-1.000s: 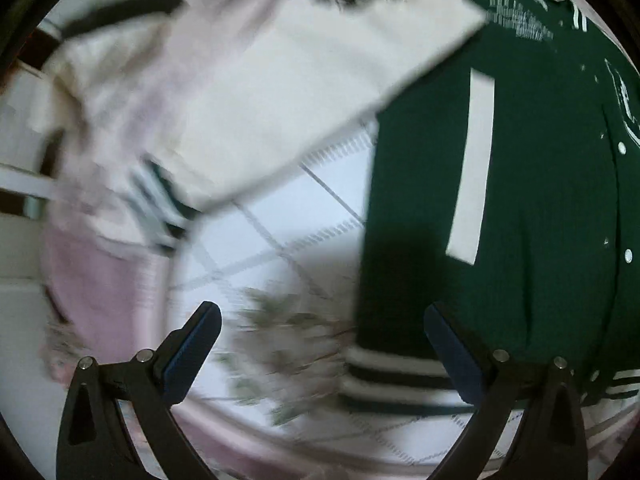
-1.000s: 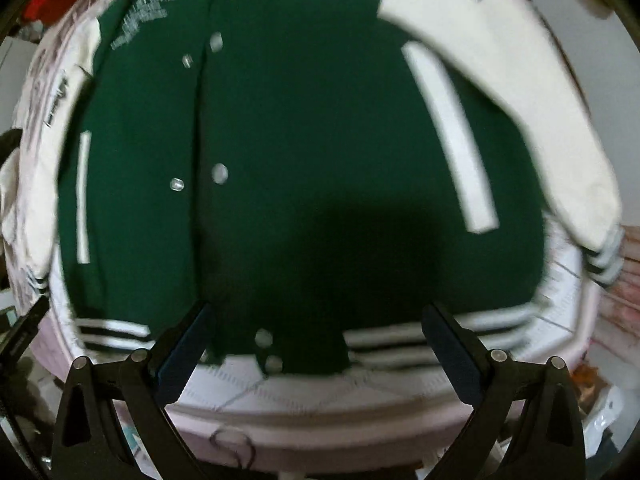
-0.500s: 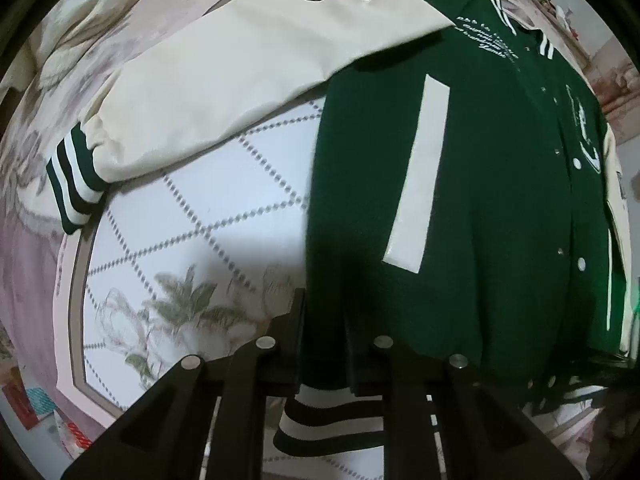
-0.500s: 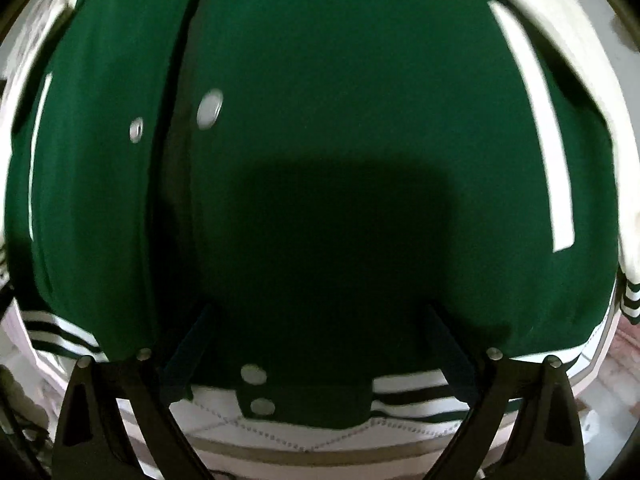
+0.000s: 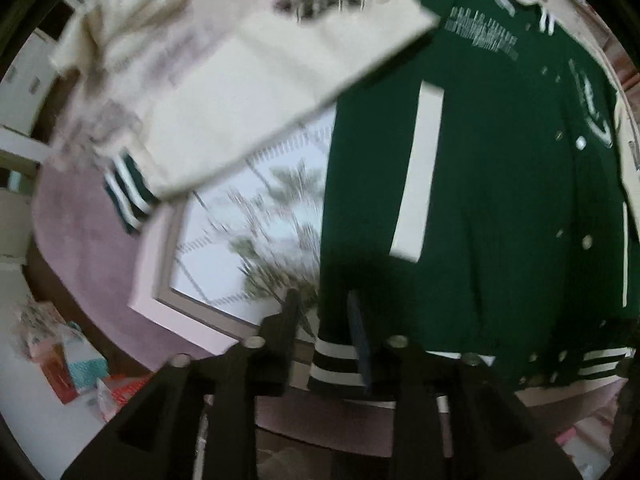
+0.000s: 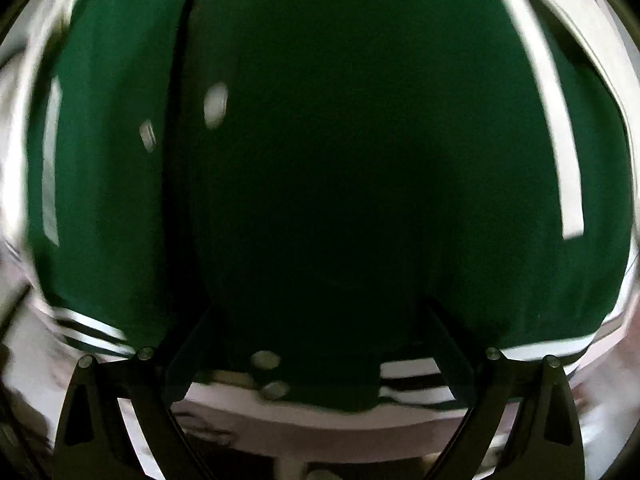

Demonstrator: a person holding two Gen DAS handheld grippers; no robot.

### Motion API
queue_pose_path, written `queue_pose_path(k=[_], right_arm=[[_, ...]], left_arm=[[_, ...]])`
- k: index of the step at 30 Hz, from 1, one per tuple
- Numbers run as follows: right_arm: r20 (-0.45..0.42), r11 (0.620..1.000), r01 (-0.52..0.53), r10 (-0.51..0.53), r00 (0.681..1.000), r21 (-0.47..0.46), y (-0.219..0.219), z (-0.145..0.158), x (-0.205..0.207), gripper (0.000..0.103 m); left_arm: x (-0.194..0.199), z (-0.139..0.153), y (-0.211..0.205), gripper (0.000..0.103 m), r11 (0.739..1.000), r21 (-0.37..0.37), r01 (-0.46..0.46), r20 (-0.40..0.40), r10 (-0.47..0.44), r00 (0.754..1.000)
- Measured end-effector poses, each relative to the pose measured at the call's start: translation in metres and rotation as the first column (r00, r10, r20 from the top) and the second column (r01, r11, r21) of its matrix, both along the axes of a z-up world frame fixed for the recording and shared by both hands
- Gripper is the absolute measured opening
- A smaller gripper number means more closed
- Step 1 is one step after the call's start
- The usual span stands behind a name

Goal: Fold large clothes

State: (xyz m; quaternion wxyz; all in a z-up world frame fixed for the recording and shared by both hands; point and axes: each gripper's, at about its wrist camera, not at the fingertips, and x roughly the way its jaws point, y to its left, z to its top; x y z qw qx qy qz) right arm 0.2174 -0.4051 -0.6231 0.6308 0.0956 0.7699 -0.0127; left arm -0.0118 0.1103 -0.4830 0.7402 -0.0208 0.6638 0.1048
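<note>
Green varsity jacket (image 5: 500, 200) lies flat on the floral bedspread (image 5: 248, 216). Left gripper (image 5: 322, 320) pinches its striped hem corner; right gripper (image 6: 320, 344) hovers wide over the hem. Looks thick, floppy and heavyish, so hem corners seem safest.

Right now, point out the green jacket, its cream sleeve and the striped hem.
green jacket (image 5: 500, 200), left wrist view, on the front panel.
cream sleeve (image 5: 248, 80), left wrist view, mid-sleeve.
striped hem (image 5: 334, 364), left wrist view, on the corner between the left tongs (image 5: 324, 320).

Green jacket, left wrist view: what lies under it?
The green jacket lies on a white, palm-printed bedspread with a pink border. Whatever is under the jacket's body is covered.
</note>
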Motion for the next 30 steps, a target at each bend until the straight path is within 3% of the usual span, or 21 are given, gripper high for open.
queue_pose_path(k=[2, 3, 4, 6, 9, 12, 13, 16, 18, 21, 22, 24, 25, 28, 30], right_arm=[[0.038, 0.987, 0.141, -0.144, 0.989, 0.08, -0.022, 0.003, 0.001, 0.099], [0.063, 0.972, 0.212, -0.219, 0.974, 0.1, -0.036, 0.004, -0.001, 0.099], [0.087, 0.955, 0.273, -0.284, 0.955, 0.115, -0.048, 0.005, -0.004, 0.099], [0.133, 0.9, 0.416, -0.432, 0.892, 0.132, -0.081, 0.003, -0.015, 0.099], [0.213, 0.772, 0.618, -0.635, 0.742, 0.148, -0.137, -0.01, -0.043, 0.096], [0.276, 0.586, 0.783, -0.803, 0.528, 0.209, -0.193, -0.038, -0.087, 0.082], [0.276, 0.525, 0.819, -0.843, 0.462, 0.231, -0.207, -0.049, -0.099, 0.077], [0.261, 0.333, 0.885, -0.931, 0.254, 0.325, -0.236, -0.104, -0.143, 0.075], [0.283, 0.275, 0.872, -0.944, 0.166, 0.404, -0.247, -0.119, -0.162, 0.075], [0.38, 0.306, 0.835, -0.916, 0.128, 0.457, -0.234, -0.132, -0.171, 0.069], [0.381, 0.299, 0.828, -0.918, 0.114, 0.474, -0.24, -0.115, -0.172, 0.063], [0.366, 0.265, 0.808, -0.928, 0.066, 0.527, -0.246, -0.131, -0.18, 0.045], [0.361, 0.258, 0.805, -0.931, 0.059, 0.534, -0.26, -0.12, -0.18, 0.017], [0.327, 0.205, 0.796, -0.945, 0.009, 0.57, -0.291, -0.118, -0.205, 0.011], [0.342, 0.187, 0.796, -0.94, -0.026, 0.576, -0.287, -0.087, -0.21, 0.009]], left_arm=[[0.01, 0.027, -0.015, 0.08, 0.999, 0.03, 0.034, 0.074, -0.037, 0.997], [0.016, 0.043, -0.027, 0.09, 0.997, 0.042, 0.057, 0.136, -0.062, 0.989], [0.034, 0.04, -0.031, 0.101, 0.996, 0.042, 0.073, 0.179, -0.08, 0.981], [0.063, 0.039, -0.056, 0.101, 0.991, 0.036, 0.131, 0.245, -0.136, 0.96], [0.104, 0.019, -0.099, 0.102, 0.977, 0.02, 0.212, 0.238, -0.21, 0.948], [0.143, -0.018, -0.146, 0.102, 0.962, -0.003, 0.271, 0.229, -0.263, 0.937], [0.146, -0.027, -0.161, 0.102, 0.959, 0.001, 0.282, 0.223, -0.275, 0.935], [0.172, -0.064, -0.203, 0.102, 0.941, 0.011, 0.338, 0.16, -0.335, 0.929], [0.178, -0.086, -0.221, 0.102, 0.928, 0.03, 0.372, 0.107, -0.373, 0.921], [0.187, -0.111, -0.237, 0.103, 0.915, 0.04, 0.401, 0.039, -0.402, 0.915], [0.189, -0.112, -0.235, 0.103, 0.921, 0.013, 0.39, 0.057, -0.39, 0.919], [0.193, -0.113, -0.228, 0.103, 0.932, -0.037, 0.361, 0.085, -0.357, 0.93], [0.196, -0.113, -0.223, 0.103, 0.937, -0.064, 0.343, 0.104, -0.335, 0.936], [0.209, -0.113, -0.215, 0.103, 0.947, -0.092, 0.309, 0.117, -0.298, 0.947], [0.217, -0.111, -0.212, 0.103, 0.949, -0.103, 0.299, 0.089, -0.29, 0.953]])
